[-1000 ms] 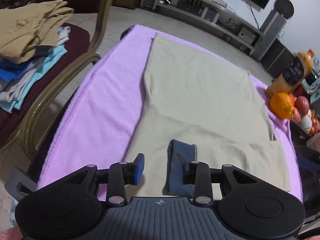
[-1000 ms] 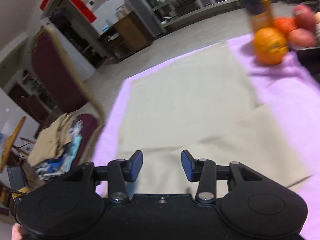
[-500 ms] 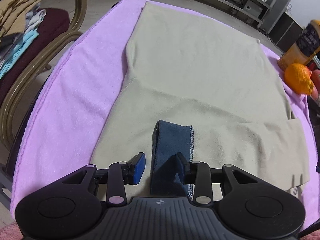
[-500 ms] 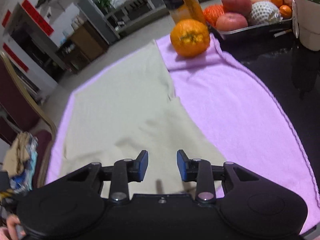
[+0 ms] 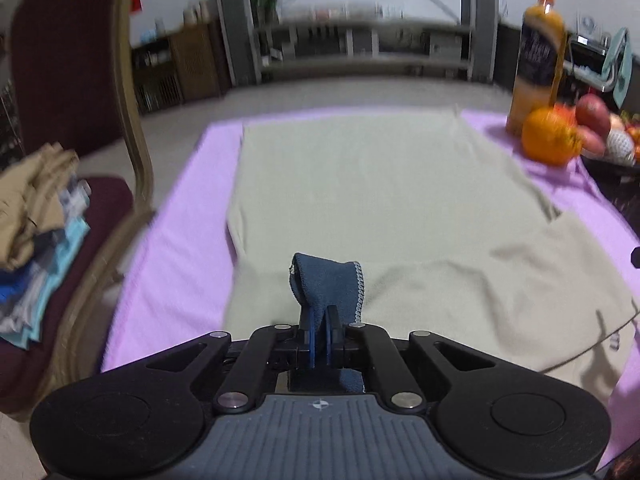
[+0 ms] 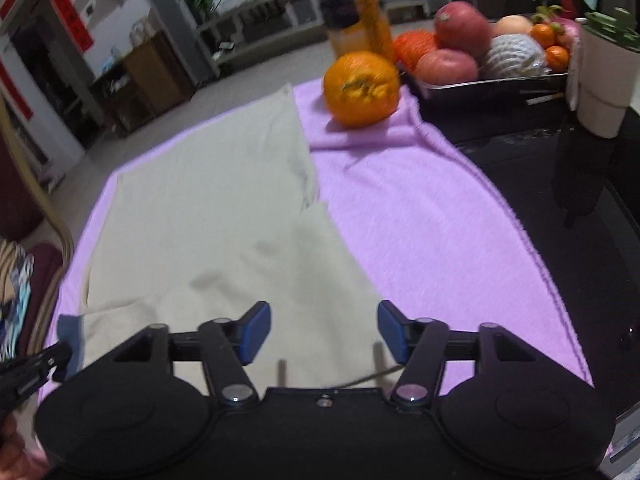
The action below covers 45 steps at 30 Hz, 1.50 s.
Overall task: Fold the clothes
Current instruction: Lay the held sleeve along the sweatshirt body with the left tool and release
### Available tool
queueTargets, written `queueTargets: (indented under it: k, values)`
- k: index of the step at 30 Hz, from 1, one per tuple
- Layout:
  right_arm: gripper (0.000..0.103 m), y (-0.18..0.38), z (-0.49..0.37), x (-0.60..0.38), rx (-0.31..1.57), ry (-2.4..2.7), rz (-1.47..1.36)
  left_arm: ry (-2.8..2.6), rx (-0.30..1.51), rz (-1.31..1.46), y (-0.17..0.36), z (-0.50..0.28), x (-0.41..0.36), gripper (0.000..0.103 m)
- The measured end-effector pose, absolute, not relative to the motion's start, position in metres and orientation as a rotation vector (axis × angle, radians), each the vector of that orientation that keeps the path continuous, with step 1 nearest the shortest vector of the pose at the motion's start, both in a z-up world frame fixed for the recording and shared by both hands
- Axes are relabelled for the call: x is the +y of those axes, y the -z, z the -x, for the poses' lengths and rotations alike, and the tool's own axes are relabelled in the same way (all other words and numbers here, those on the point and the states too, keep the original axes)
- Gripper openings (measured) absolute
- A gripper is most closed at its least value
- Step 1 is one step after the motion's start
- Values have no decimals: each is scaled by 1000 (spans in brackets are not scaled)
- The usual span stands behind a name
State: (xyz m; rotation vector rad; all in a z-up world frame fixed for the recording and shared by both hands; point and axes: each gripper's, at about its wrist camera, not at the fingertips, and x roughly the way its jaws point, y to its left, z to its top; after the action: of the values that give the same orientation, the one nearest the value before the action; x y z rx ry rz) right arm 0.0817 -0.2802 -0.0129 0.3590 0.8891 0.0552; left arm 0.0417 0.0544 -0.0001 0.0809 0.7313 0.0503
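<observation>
A beige garment (image 5: 380, 200) lies spread flat on a pink towel (image 5: 180, 232); it also shows in the right wrist view (image 6: 208, 216). Its near edge has a dark blue cuff (image 5: 326, 280). My left gripper (image 5: 319, 322) is shut on that blue cuff at the garment's near left part. My right gripper (image 6: 322, 330) is open and empty, just above the garment's near right corner. The left gripper's tip and the blue cuff (image 6: 70, 330) show at the left edge of the right wrist view.
A chair (image 5: 100, 200) at the left holds a stack of folded clothes (image 5: 36, 216). An orange (image 6: 360, 88), a juice bottle (image 5: 536, 60) and a tray of fruit (image 6: 492, 64) stand at the back right. A white cup (image 6: 604, 76) stands on the dark table.
My left gripper has closed on the blue cuff and tilted up. My right gripper has opened wider and stays over the garment's right corner.
</observation>
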Motion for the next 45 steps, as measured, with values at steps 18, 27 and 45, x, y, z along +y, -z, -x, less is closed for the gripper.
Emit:
queueTargets:
  k: [18, 27, 45]
  values:
    - [40, 15, -87, -271, 846, -52, -290, -242, 993, -91, 38, -63, 88, 17]
    - [21, 43, -96, -288, 952, -186, -629, -20, 915, -47, 27, -49, 69, 13]
    - [12, 52, -82, -329, 865, 12, -735, -100, 871, 79, 22, -48, 94, 16]
